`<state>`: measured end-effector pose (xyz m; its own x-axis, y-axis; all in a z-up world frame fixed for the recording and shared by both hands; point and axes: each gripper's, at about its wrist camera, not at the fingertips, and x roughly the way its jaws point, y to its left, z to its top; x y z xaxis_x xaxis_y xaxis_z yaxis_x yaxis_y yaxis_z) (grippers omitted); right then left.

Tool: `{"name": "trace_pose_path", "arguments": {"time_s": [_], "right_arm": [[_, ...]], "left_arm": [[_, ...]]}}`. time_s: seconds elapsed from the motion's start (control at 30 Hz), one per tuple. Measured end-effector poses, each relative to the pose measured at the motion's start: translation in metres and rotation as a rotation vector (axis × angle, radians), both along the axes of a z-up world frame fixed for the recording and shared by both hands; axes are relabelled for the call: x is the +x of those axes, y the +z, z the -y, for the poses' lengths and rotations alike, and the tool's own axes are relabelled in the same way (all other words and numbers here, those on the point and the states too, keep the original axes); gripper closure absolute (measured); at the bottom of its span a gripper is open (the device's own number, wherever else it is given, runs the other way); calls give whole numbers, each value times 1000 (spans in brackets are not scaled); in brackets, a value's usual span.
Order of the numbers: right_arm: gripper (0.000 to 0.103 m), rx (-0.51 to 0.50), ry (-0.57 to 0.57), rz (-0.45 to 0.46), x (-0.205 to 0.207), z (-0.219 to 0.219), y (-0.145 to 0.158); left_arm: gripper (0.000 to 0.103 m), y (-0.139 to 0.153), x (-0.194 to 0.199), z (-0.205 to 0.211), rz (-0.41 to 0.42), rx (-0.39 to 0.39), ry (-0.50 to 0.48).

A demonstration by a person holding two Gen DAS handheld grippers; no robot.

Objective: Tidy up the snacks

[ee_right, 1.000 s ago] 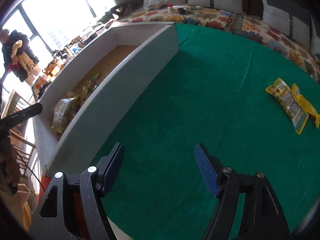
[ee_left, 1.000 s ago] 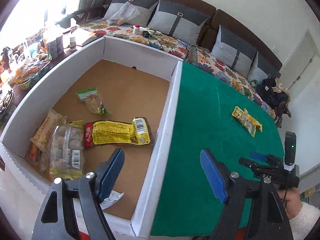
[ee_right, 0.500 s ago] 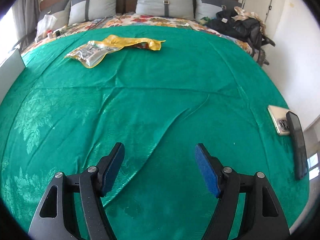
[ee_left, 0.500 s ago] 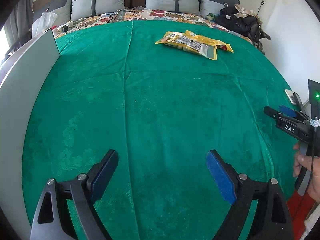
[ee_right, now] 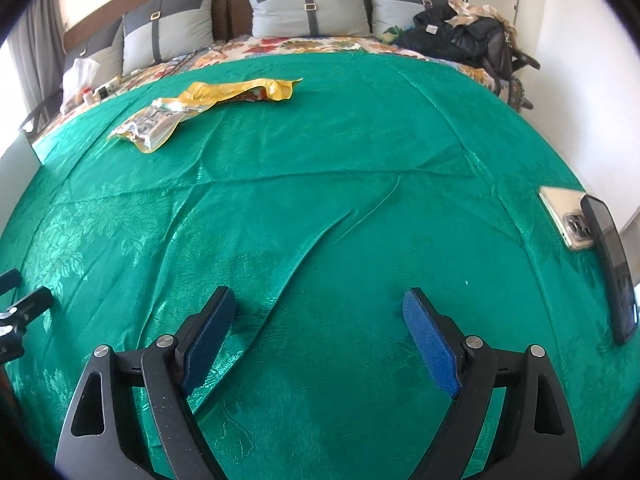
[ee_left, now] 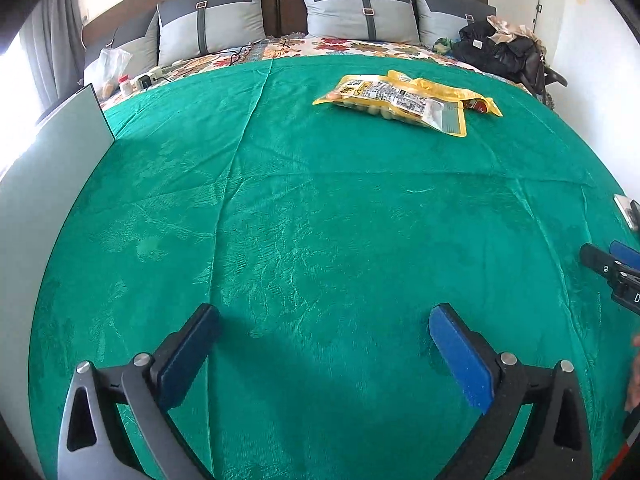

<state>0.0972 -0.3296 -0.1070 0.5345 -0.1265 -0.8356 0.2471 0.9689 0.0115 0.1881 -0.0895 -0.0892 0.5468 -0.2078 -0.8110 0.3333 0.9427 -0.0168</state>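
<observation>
Two hand-held grippers hang over a counter draped in a green cloth [ee_left: 320,208], each pointing steeply down at bare fabric. Nearest in the left wrist view, the left hand-held gripper [ee_left: 320,334] has its jaws opening, already spread very wide, with only cloth between its blue pads [ee_left: 460,360]. At 3 o'clock in that view the tip of the other tool juts in from the edge. In the right wrist view the right hand-held gripper [ee_right: 318,316] also has its jaws opening, wide apart, and nothing lies between them; a long crease in the cloth runs up from just beside its left finger.

Farther out, at 3 o'clock in the right wrist view, two phones [ee_right: 568,220] lie at the counter's edge, one pale and face down, one dark, touching or overlapping. At 9 o'clock in the left wrist view stands the white wall of a box [ee_left: 52,184].

Well beyond both tools lie the snacks: a yellow snack packet [ee_left: 400,100] with a printed label at 1 o'clock in the left wrist view, resting flat on the cloth, with a second yellow wrapper [ee_right: 244,90] touching it. From the right wrist they sit at 11 o'clock.

Farthest back are a flowered sofa [ee_left: 352,46], grey cushions [ee_left: 356,10] and a dark heap of bags [ee_left: 500,54] at 1 o'clock.
</observation>
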Motion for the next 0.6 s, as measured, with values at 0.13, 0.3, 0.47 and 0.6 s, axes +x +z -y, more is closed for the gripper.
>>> {"name": "trace_pose_path", "arguments": {"time_s": [0.13,0.3,0.47,0.6], "right_arm": [[13,2,-2,0,-1,1,-1],[13,3,-2,0,-1,1,-1],[13,3,-1,0,-1,1,-1],[13,4,-1,0,-1,1,-1]], "left_arm": [[0,0,0,1,0,2,0],[0,0,0,1,0,2,0],[0,0,0,0,0,2,0],[0,0,-4,-2,-12,6,27]]}}
